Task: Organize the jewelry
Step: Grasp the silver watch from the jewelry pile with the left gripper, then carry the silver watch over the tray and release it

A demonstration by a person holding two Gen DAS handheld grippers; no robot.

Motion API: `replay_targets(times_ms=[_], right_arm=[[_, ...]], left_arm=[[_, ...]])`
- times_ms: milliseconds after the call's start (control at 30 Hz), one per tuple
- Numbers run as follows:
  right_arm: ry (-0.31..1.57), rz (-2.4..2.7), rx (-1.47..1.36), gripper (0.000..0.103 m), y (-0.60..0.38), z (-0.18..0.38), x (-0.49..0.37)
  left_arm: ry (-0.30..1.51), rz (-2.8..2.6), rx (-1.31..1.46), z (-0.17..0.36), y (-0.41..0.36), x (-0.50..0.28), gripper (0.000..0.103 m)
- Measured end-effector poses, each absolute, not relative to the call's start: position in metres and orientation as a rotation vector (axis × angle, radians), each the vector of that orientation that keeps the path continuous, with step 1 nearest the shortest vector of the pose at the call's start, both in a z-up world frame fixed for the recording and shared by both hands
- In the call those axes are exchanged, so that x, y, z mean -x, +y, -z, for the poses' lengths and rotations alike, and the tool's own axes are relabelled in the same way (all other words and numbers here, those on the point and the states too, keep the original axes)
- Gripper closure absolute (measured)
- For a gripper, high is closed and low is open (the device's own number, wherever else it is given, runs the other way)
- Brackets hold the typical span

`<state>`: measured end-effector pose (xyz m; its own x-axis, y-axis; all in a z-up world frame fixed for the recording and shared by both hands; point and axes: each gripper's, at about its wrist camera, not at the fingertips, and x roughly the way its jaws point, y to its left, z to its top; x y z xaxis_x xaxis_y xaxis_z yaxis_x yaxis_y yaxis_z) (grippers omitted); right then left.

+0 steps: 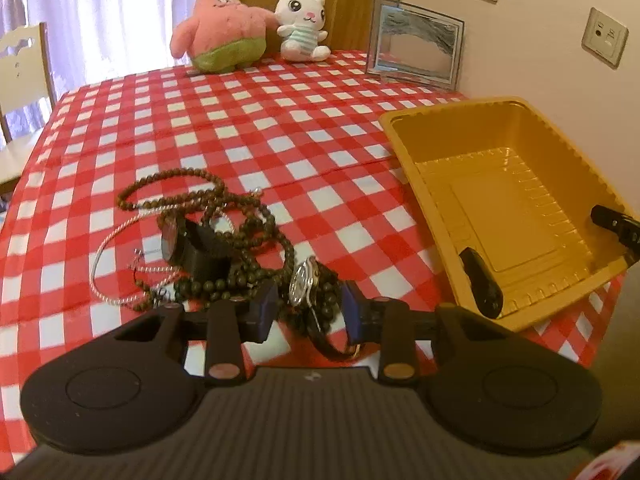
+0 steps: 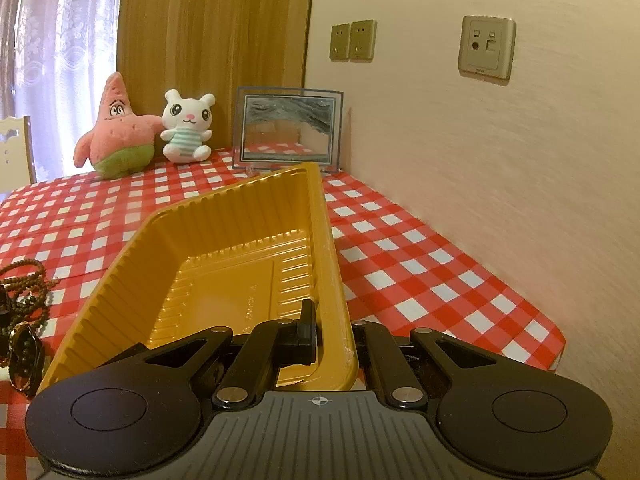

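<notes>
A heap of jewelry lies on the red checked tablecloth (image 1: 280, 128): a long dark bead necklace (image 1: 248, 220), a black watch (image 1: 192, 244) and a thin silver chain (image 1: 116, 256). A silver-faced watch (image 1: 304, 282) with a dark strap stands on edge between the blue pads (image 1: 266, 306) of my left gripper (image 1: 309, 307). The pads stand apart from it, so the gripper is open. My right gripper (image 2: 332, 320) is shut on the right wall of the yellow plastic tray (image 2: 224, 224), one finger inside. A black piece (image 1: 480, 284) leans on the tray's (image 1: 472, 136) near wall; I cannot tell what it is.
A pink star plush (image 1: 220, 24), a white bunny plush (image 1: 302, 24) and a glass picture frame (image 1: 416, 44) stand at the table's far edge. The wall with sockets (image 2: 486, 46) runs close along the right. A chair (image 1: 24, 80) stands at the left.
</notes>
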<state>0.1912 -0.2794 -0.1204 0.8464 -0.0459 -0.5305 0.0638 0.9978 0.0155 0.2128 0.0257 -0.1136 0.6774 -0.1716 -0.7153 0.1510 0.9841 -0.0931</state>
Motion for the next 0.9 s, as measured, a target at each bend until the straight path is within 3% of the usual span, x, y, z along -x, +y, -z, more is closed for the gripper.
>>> replay_targets(times_ms=[167, 900], right_arm=[[0.561, 0.059, -0.036, 0.098, -0.280, 0.120, -0.191], [0.564, 0.061, -0.043, 0.098, -0.281, 0.121, -0.192]], left_arm=[[0.825, 0.165, -0.004, 0.121, 0.022, -0.223, 0.085], [0.822, 0.165, -0.005, 0.122, 0.029, -0.228, 0.095]])
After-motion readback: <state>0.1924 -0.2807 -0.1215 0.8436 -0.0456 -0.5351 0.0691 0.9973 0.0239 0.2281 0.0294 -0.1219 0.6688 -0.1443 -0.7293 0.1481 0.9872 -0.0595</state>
